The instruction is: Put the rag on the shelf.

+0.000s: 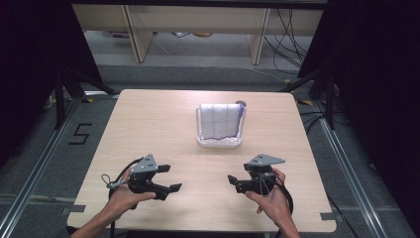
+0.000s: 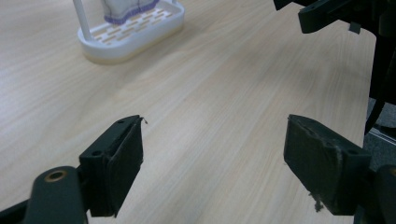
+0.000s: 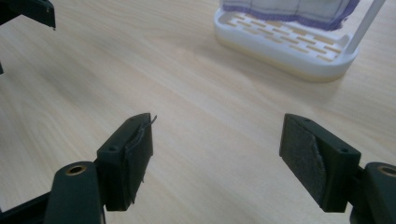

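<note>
Pale wood-grain laminate table [image 1: 148, 124], near edge: left gripper [image 1: 171, 178] and right gripper [image 1: 232, 182], rubber-padded black jaws apart, empty. Far centre: white slotted plastic rack [image 1: 220, 142] holding purple-checked woven cloth [image 1: 219, 120].

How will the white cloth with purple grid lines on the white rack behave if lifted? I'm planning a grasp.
The white cloth with purple grid lines drapes over the white plastic slotted rack, so it is probably floppy and light. Pinched at one edge, it would likely sag and unfold. The rack looks light and might shift.
</note>
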`<state>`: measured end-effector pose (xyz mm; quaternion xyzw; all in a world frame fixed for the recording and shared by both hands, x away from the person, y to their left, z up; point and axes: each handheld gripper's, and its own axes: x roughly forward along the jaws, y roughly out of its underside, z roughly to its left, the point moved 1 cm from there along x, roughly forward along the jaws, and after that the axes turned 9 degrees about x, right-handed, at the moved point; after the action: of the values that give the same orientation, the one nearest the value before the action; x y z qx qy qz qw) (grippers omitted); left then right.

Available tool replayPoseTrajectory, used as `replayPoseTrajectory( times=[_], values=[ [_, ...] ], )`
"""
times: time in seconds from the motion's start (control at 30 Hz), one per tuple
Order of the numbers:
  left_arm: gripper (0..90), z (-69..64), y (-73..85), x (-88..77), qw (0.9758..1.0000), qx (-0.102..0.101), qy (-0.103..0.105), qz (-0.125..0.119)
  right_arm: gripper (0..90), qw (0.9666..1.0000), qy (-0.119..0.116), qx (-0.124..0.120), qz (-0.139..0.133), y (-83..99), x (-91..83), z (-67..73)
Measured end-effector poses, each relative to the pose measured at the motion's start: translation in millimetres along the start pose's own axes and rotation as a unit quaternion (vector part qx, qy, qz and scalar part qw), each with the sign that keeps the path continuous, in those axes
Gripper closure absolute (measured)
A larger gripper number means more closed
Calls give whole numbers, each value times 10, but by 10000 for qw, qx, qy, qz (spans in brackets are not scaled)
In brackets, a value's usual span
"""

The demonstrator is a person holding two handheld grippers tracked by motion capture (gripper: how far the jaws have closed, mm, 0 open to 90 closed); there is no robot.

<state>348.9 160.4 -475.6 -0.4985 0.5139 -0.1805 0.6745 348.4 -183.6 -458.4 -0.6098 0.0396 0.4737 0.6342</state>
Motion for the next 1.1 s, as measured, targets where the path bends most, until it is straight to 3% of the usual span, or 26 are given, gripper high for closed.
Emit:
replayPoseTrajectory(
  times=[0.07,0.17,0.3,0.4,0.5,0.53,0.6,0.67,0.8,1.0,1.1],
  values=[
    [191,0,49,4,10000,26,-18,-15,242,10000,13,65,61,56,-3,33],
    [189,-26,129,2,9999,-108,-48,-5,235,10000,-41,-21,46,133,-1,50],
    [183,-64,199,8,10000,-75,-25,52,224,10000,-63,-66,37,244,17,72],
    [184,-91,233,-8,9998,-8,-168,129,216,9997,-134,19,185,362,45,112],
    [184,-148,280,5,9998,-96,-116,98,204,9990,-151,29,413,465,56,147],
    [183,-167,290,6,9997,-78,-145,151,205,9985,-257,21,478,492,64,151],
    [183,-184,316,14,9998,11,-68,196,204,9984,-163,71,546,539,50,173],
    [183,-212,337,22,9995,37,-22,301,203,9984,-134,14,556,573,48,172],
    [184,-219,345,25,9991,177,-144,367,202,9982,-95,-16,584,608,40,186],
    [183,-173,362,28,9989,99,-164,418,202,9981,-74,-60,613,619,48,178],
    [183,-169,362,32,9984,230,-165,495,199,9984,-67,-117,544,616,52,171]
  ],
)
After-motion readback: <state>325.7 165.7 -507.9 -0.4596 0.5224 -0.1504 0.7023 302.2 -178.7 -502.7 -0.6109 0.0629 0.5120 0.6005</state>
